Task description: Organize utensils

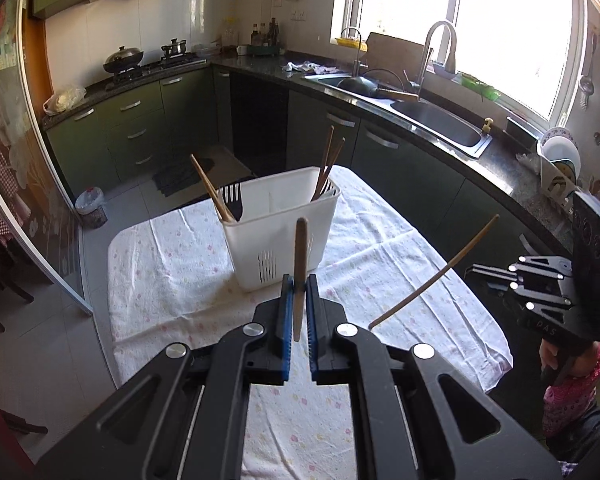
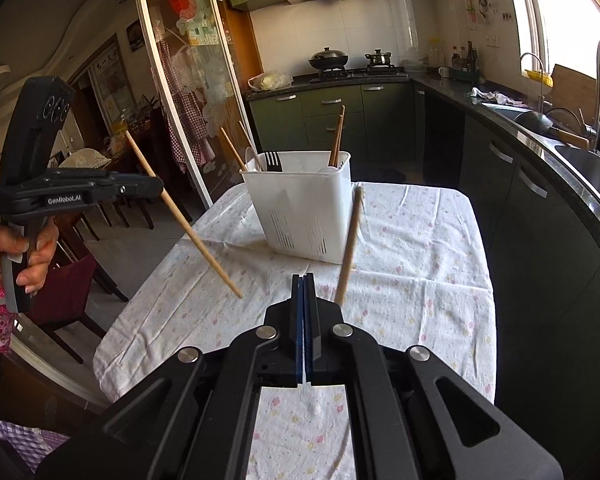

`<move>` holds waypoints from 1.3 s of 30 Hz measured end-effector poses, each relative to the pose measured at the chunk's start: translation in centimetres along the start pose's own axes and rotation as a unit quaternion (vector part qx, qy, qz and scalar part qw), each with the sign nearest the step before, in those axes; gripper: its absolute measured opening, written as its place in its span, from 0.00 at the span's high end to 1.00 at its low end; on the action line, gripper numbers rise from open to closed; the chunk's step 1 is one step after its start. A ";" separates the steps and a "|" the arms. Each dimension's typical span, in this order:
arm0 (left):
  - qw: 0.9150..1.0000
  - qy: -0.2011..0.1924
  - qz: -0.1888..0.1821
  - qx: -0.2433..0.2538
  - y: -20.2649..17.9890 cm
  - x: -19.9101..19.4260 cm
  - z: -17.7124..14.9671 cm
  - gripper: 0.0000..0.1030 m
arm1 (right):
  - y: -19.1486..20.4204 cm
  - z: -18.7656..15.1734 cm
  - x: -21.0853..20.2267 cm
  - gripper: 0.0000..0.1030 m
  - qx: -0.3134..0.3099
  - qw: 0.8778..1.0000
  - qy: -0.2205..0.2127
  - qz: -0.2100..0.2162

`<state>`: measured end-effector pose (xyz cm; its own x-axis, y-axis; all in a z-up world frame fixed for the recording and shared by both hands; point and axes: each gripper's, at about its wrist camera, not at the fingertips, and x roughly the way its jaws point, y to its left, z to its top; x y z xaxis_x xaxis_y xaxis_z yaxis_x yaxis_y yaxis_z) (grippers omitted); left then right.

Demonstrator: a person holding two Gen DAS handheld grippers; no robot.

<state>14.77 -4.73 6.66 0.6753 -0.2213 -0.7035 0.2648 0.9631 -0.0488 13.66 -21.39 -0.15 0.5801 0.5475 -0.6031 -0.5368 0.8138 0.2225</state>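
Observation:
A white utensil basket (image 1: 280, 232) (image 2: 304, 208) stands on the table's floral cloth (image 1: 180, 280) (image 2: 420, 260). It holds a black fork (image 1: 233, 200) (image 2: 273, 162), a white spoon (image 2: 252, 160) and several wooden chopsticks (image 1: 328, 160) (image 2: 336, 136). My left gripper (image 1: 299, 280) (image 2: 161, 191) is shut on one chopstick (image 1: 299, 256) (image 2: 184, 216), above the cloth in front of the basket. My right gripper (image 2: 304, 278) (image 1: 470, 270) is shut pad to pad with nothing between. A second, blurred chopstick (image 2: 350, 240) (image 1: 432, 276) hangs tilted just beside its fingertips; I cannot tell what supports it.
A dark counter with a sink (image 1: 440, 124) curves along the right of the table. A glass sliding door (image 2: 172, 92) and dining chairs (image 2: 72, 280) lie to the left. A small bin (image 1: 91, 208) stands on the floor. A hand (image 2: 20, 256) grips the left tool's handle.

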 end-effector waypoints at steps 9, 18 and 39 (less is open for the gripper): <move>1.000 0.002 -0.004 0.006 -1.1 0.7 2.0 0.94 | -2.0 -0.7 2.6 0.99 0.018 0.999 0.031 -0.001; 1.000 0.010 -0.020 0.021 -2.3 1.5 1.3 0.94 | -5.2 -3.2 5.6 0.83 -0.033 0.993 0.114 -0.014; 0.999 0.013 -0.023 0.033 -3.7 1.5 1.1 0.94 | -3.0 -7.3 15.7 0.67 -0.217 0.944 0.248 0.005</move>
<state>15.55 -8.79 6.52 0.6427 -0.2609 -0.7204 0.3415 0.9392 -0.0355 19.91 -16.68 -15.90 0.2735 0.3075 -0.9114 -0.8036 0.5938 -0.0408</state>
